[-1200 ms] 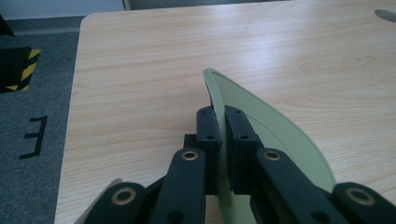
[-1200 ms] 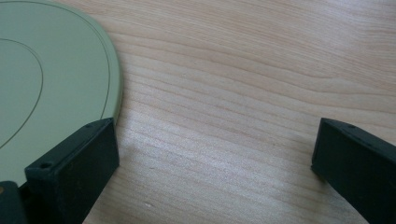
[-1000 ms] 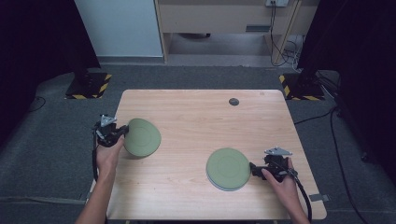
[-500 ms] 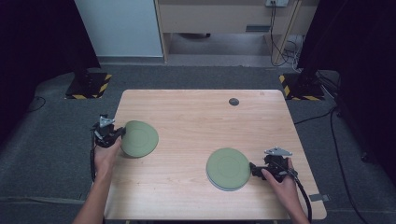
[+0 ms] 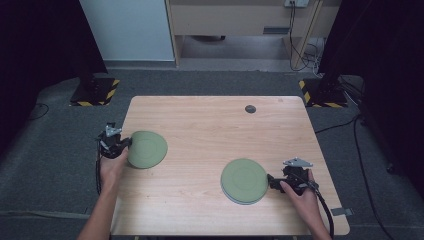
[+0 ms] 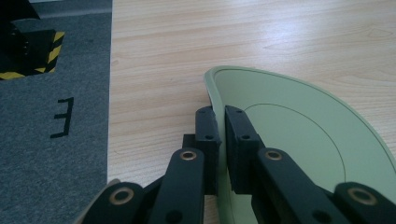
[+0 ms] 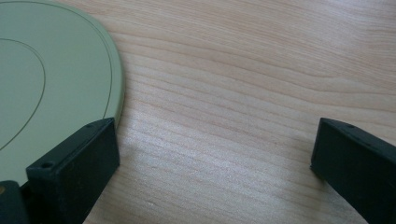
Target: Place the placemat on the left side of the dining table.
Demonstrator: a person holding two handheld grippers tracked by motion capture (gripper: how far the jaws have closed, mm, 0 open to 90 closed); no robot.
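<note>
The left gripper (image 5: pixel 116 145) has its fingers (image 6: pixel 208 140) clamped on the rim of a green plate (image 5: pixel 146 149) at the surface's (image 5: pixel 210 130) left edge. The right gripper (image 5: pixel 280 183) has its fingers (image 7: pixel 79 163) wide apart beside a second plate (image 5: pixel 244 180), which lies flat.

Wood table (image 5: pixel 200 125) — green plate (image 5: pixel 244 180), dark disc (image 5: pixel 250 109)

— What sort of room was I working in?

— It looked like a lab or test room. I saw a bare wooden table (image 5: pixel 215 150) standing alone on grey carpet (image 5: pixel 55 150), with black stands on yellow-and-black striped bases (image 5: pixel 95 92) at both far corners.

— Anything else?

— Cables (image 5: pixel 300 35) hung by a plain wall unit (image 5: pixel 240 20), and dark curtains (image 5: pixel 380 50) closed off the sides.
</note>
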